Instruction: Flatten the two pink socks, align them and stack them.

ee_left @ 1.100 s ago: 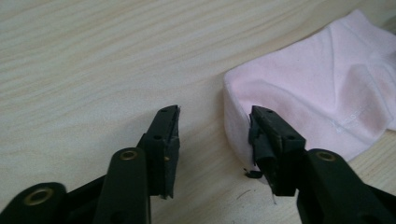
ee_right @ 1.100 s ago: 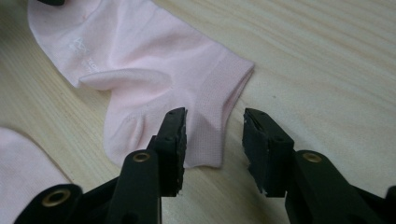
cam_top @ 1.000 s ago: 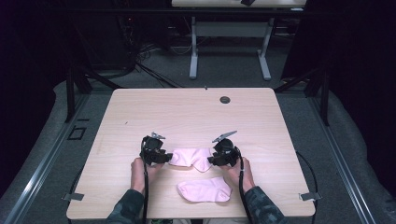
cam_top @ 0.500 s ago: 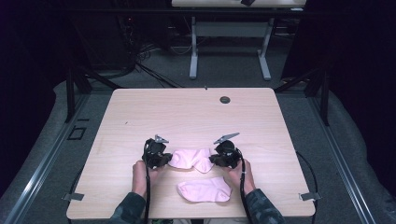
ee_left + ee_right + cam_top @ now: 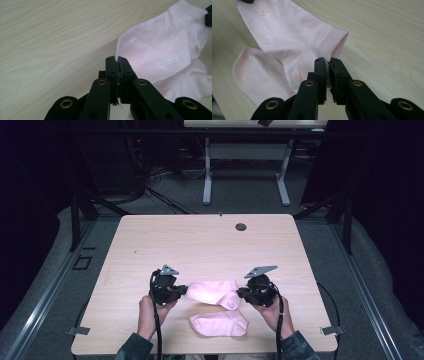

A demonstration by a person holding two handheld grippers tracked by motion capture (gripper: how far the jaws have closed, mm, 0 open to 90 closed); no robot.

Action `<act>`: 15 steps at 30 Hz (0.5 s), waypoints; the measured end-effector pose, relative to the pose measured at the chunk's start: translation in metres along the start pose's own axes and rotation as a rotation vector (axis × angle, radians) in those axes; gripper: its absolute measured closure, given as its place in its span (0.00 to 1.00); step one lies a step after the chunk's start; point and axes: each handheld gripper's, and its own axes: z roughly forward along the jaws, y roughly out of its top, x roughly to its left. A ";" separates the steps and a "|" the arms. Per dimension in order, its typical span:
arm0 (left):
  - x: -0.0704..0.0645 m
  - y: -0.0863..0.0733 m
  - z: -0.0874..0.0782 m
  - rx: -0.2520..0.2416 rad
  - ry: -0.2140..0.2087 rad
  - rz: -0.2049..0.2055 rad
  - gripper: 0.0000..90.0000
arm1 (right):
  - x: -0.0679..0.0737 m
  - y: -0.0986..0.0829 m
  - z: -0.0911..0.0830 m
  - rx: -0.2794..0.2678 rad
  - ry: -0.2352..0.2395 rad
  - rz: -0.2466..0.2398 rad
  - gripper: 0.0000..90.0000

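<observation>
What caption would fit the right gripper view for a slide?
Right gripper shut on the cuff of a pink sock over a wooden table.

Table (image 5: 200, 245) evenly lit, surroundings dark; close-ups perhaps slightly soft.

Left hand-held gripper (image 5: 186, 290) and right hand-held gripper (image 5: 239, 293): black linked jaws, brass rivets, grey three-cornered top plates, black trailing cables; dark patterned sleeves.

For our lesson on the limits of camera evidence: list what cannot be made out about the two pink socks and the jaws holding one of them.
1. White print on the held sock: too small and blurred to read in both gripper views.
2. Second sock: mostly hidden under the held sock in both gripper views.
3. Left gripper and right gripper: their grip points are too small to see in the high view.
4. Dark round thing on the table: too small to identify.
</observation>
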 end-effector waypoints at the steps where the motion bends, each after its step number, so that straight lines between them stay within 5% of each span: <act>1: -0.002 0.000 -0.003 -0.002 -0.014 -0.003 0.98 | 0.002 -0.002 -0.005 -0.008 0.000 0.002 0.93; 7: -0.020 -0.009 -0.008 0.029 -0.047 0.023 0.98 | 0.010 -0.016 -0.030 0.004 0.009 -0.014 0.93; 15: -0.032 -0.028 -0.002 0.074 -0.089 -0.004 0.98 | 0.013 -0.036 -0.034 0.040 0.035 0.012 0.93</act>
